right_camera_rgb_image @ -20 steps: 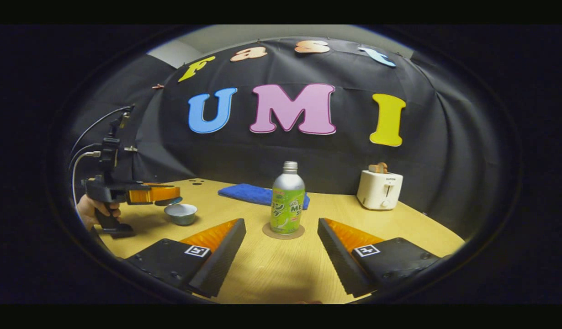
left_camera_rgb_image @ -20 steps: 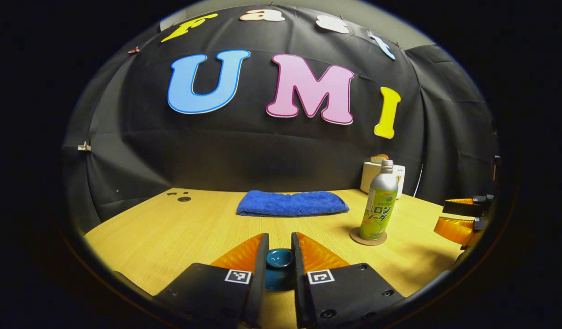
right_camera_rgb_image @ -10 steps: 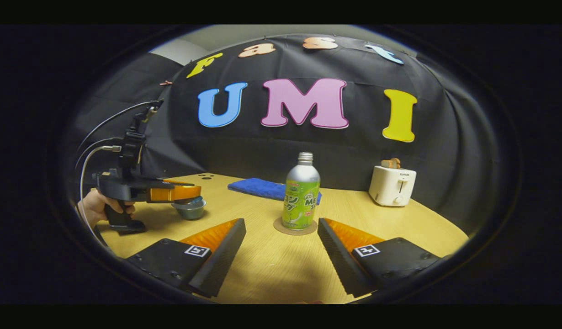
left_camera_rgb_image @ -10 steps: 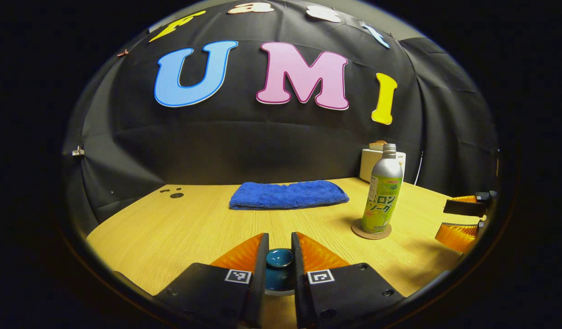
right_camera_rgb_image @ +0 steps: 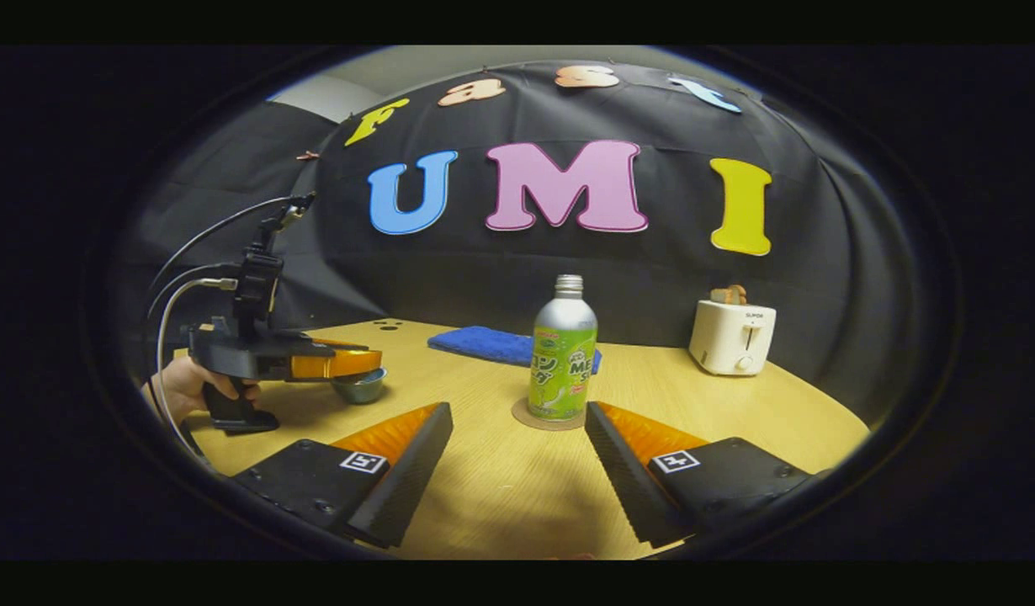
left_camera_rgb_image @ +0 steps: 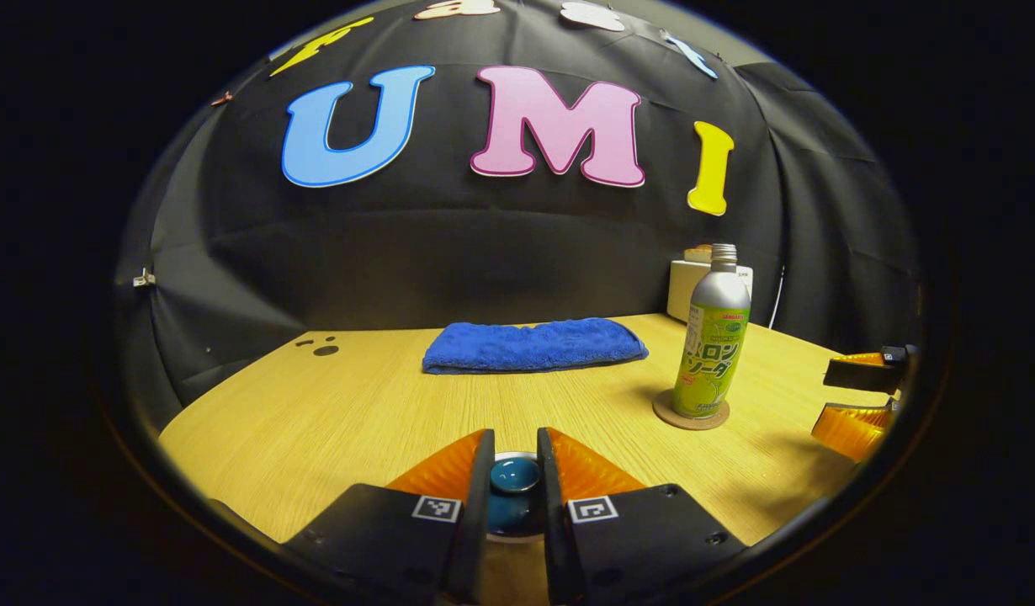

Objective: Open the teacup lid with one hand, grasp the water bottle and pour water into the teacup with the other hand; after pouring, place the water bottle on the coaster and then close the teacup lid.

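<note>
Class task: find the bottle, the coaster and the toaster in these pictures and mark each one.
bottle [right_camera_rgb_image: 560, 370]: right gripper view, on the green label at mid-body.
coaster [left_camera_rgb_image: 666, 413]: left gripper view, on the bare rim left of the bottle's base.
toaster [right_camera_rgb_image: 730, 338]: right gripper view, on the white front face.

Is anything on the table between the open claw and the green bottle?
No, just bare table between the right claw and the bottle, in the right gripper view.
</note>
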A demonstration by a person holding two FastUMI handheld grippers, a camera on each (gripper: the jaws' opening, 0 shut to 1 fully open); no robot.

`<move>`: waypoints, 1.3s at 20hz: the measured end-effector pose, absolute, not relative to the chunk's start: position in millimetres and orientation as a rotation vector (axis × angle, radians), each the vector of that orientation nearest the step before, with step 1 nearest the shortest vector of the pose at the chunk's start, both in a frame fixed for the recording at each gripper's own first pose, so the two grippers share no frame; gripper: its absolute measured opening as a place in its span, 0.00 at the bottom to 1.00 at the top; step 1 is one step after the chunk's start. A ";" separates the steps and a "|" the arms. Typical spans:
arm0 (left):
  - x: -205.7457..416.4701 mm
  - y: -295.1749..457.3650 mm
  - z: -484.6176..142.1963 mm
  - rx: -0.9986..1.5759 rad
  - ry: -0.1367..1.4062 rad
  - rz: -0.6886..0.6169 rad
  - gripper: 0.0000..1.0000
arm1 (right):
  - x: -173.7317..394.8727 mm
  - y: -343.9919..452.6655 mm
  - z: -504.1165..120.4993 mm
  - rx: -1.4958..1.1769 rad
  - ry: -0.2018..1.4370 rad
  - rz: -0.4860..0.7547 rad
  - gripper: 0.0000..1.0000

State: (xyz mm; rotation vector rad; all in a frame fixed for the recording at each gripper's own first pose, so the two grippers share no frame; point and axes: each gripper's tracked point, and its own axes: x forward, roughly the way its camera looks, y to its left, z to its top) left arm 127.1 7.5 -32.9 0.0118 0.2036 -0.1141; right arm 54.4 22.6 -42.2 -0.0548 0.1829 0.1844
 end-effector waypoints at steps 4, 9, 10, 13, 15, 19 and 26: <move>126.4 8.7 -33.0 0.027 0.203 -0.096 0.35 | 52.3 18.5 -40.8 -0.042 0.179 0.175 0.98; 114.8 9.2 -22.3 0.022 0.165 -0.072 0.90 | 51.0 8.0 -37.5 -0.028 0.169 0.147 0.98; 112.3 8.9 -18.0 0.021 0.152 -0.068 0.96 | 50.1 6.4 -37.0 -0.024 0.166 0.141 0.98; 100.5 9.3 -3.3 0.037 0.112 -0.054 0.97 | 46.2 2.5 -34.3 -0.020 0.162 0.134 0.98; 89.8 12.4 7.8 0.045 0.074 -0.034 0.97 | 43.1 3.1 -30.5 -0.012 0.156 0.134 0.98; 66.6 13.3 26.6 0.016 -0.009 -0.005 0.97 | 37.6 4.6 -24.3 -0.012 0.140 0.131 0.98; 46.5 -2.6 29.8 -0.052 -0.066 -0.020 0.97 | 37.4 6.4 -8.5 0.015 0.094 0.077 0.98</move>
